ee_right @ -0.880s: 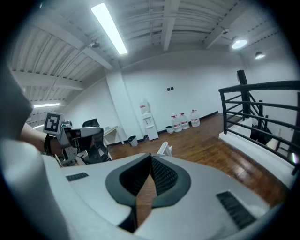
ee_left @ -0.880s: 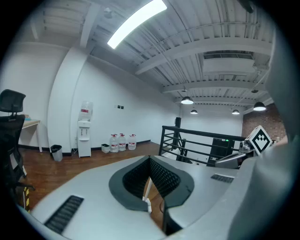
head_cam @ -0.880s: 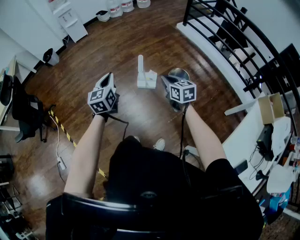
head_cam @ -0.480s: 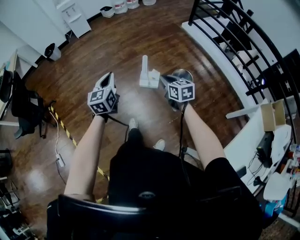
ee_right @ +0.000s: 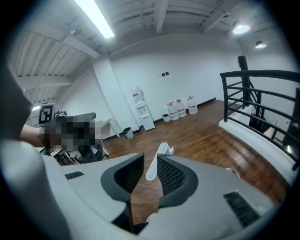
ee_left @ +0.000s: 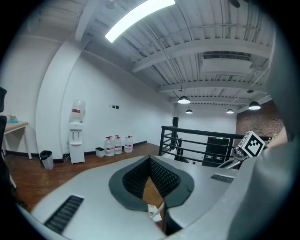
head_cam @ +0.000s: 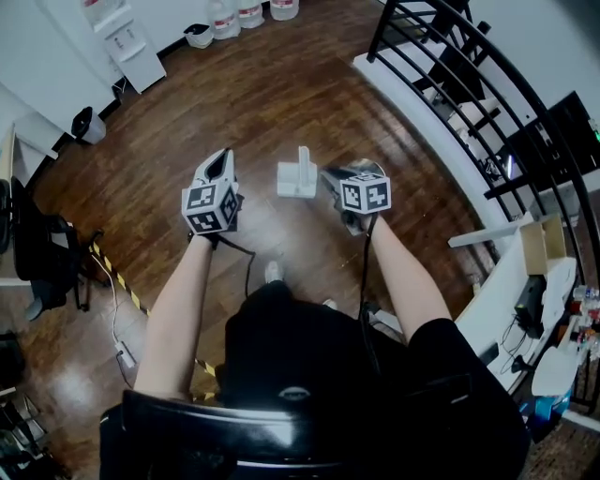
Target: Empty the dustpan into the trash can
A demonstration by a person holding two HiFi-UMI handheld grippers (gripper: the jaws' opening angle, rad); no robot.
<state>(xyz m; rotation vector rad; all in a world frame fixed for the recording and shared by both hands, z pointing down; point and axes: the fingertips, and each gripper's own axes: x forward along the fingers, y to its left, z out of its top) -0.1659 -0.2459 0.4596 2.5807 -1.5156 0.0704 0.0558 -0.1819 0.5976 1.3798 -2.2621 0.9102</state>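
Observation:
A white dustpan (head_cam: 297, 178) stands on the wooden floor ahead of my feet, its handle upright. Just right of it sits a round trash can with a shiny lid (head_cam: 364, 169), half hidden by my right gripper (head_cam: 331, 179). That gripper hangs above the floor, pointing down, its jaws a little open and empty; in the right gripper view the dustpan's handle (ee_right: 157, 165) shows far below through the gap of the right gripper (ee_right: 150, 159). My left gripper (head_cam: 221, 161) is held left of the dustpan, shut and empty. In its own view the left gripper (ee_left: 150, 161) points nearly level.
A black railing (head_cam: 450, 56) and a white ledge run along the right. A water dispenser (head_cam: 122, 37), water bottles (head_cam: 248, 11) and small bins (head_cam: 86, 122) line the far wall. Yellow-black tape (head_cam: 112, 272) and a cable cross the floor at left. A cluttered desk (head_cam: 539, 244) stands at right.
The person has stepped forward: the dustpan and trash can now lie closer, between the two grippers. Both grippers keep their places in front of the body.

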